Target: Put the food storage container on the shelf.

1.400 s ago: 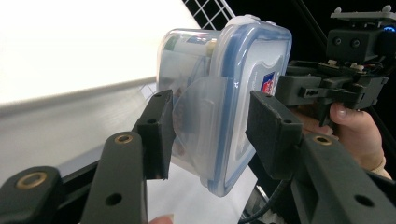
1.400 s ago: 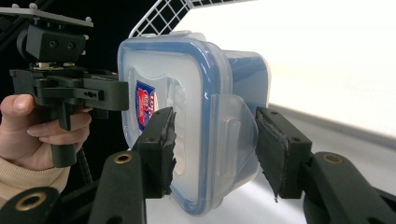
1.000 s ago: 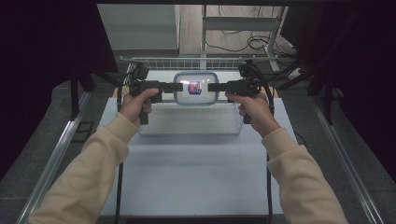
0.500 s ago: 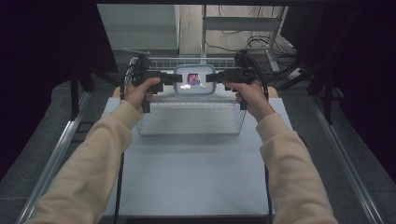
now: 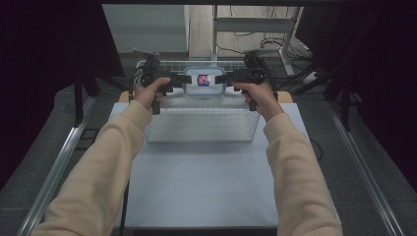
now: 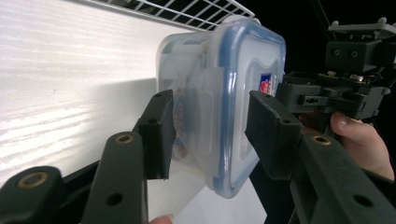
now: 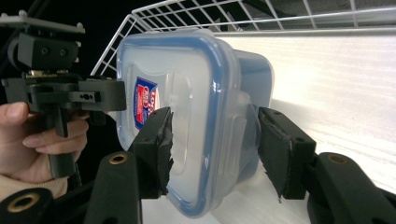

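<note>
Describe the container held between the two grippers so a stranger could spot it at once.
Look to the far end of the pale table, above the white wire basket. There the left gripper and right gripper carry a clear plastic box by its ends. A blue-rimmed lid and a red-and-blue label mark it.

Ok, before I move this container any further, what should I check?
1. Left gripper jaws clamped on the container: ok.
2. Right gripper jaws on its other end: the lid-side pad touches; the other pad's contact, cannot tell.
3. Lid seated, blue rim unbroken where it shows: ok.
4. Container level between the two grippers in the high view: ok.
5. Container clear of the wire basket at its far rim: cannot tell.
</note>
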